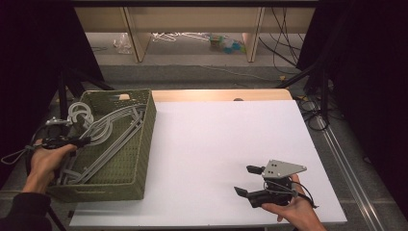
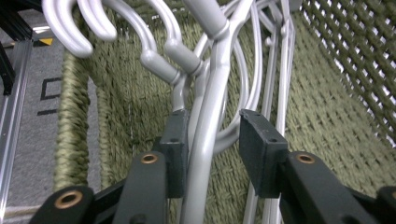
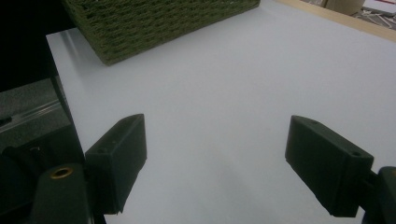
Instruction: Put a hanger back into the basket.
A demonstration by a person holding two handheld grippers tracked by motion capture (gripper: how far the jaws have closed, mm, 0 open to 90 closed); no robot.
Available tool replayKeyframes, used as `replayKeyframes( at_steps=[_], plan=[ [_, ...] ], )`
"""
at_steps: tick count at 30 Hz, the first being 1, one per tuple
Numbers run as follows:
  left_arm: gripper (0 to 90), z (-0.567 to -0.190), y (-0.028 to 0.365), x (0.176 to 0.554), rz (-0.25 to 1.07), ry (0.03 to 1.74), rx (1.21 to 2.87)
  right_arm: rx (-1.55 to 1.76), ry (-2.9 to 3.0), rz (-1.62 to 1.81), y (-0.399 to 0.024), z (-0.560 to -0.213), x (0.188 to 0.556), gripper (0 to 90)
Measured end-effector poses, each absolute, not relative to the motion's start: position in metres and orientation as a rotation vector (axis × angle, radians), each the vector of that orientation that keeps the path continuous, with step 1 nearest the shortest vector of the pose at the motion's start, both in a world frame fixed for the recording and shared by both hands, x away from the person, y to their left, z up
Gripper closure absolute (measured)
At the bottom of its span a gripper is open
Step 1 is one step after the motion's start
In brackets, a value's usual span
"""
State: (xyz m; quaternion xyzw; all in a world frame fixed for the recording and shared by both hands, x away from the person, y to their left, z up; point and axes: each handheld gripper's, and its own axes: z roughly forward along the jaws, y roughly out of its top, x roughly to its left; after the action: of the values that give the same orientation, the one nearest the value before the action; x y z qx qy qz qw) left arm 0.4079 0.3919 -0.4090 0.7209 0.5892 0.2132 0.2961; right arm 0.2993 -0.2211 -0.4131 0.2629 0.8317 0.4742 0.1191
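Count: several grey plastic hangers (image 1: 103, 139) lie piled in a green woven basket (image 1: 139, 159) at the left edge of the white table (image 1: 216, 159), their hooks bunched toward the basket's far-left corner.
Left hand: the left gripper (image 2: 212, 144) reaches into the basket from its left side, one hanger's neck (image 2: 205, 140) standing between the jaws.
Left jaws: parted narrowly — the neck leans against the left pad, while the right pad stands clear of it, so nothing is clamped.
Right hand: the right gripper (image 1: 250, 180) rests low over the bare table near its front-right part, well apart from the basket.
Right jaws: wide apart, with nothing between them (image 3: 215, 158).
Tangle risk: the hooks (image 2: 140, 42) overlap and the frames are nested; lifting one would likely drag its neighbours up with it — or tip the light basket.
Slip risk: the neck is smooth, rounded plastic, and a grip set off-centre could let it twist or slide out of the pads.
Basket risk: with the right gripper far off, nothing steadies the basket, which sits at the table's left edge and could shift toward it under a sideways pull.
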Motion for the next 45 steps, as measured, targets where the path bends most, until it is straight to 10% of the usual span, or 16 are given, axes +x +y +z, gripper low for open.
replayKeyframes(
  at_steps=[45],
  plan=[
    [26.1,-0.371,0.302,0.343,0.639,1.196,1.684,0.783,2.429,1.391,-0.221,-0.414,0.299,21.0]
  ],
)
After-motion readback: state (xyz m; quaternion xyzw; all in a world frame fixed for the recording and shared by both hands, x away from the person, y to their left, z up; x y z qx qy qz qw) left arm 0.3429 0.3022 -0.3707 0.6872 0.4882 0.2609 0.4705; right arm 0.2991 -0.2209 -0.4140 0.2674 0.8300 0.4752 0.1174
